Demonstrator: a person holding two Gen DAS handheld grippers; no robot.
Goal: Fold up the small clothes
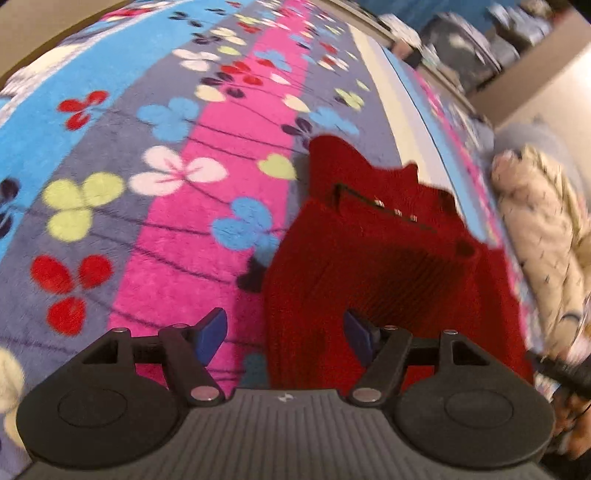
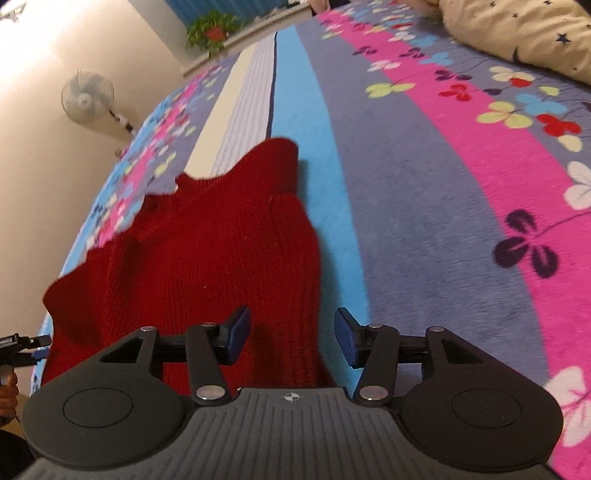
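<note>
A small red knit sweater (image 1: 376, 266) lies flat on a flowered fleece blanket (image 1: 155, 206); a dark strip with small snaps runs near its neck. My left gripper (image 1: 286, 339) is open, its blue pads over the sweater's near left edge. The sweater also shows in the right wrist view (image 2: 207, 251), on the blanket (image 2: 424, 206). My right gripper (image 2: 291, 341) is open over the sweater's near right edge. Neither gripper holds cloth. The left gripper's tip (image 2: 26, 345) shows at the far left of the right wrist view.
A cream star-print quilt (image 2: 517, 33) lies at the bed's far corner and shows in the left wrist view (image 1: 543, 236). A wall fan (image 2: 88, 96) and a potted plant (image 2: 214, 31) stand beyond the bed. Cluttered shelves (image 1: 480, 40) are behind.
</note>
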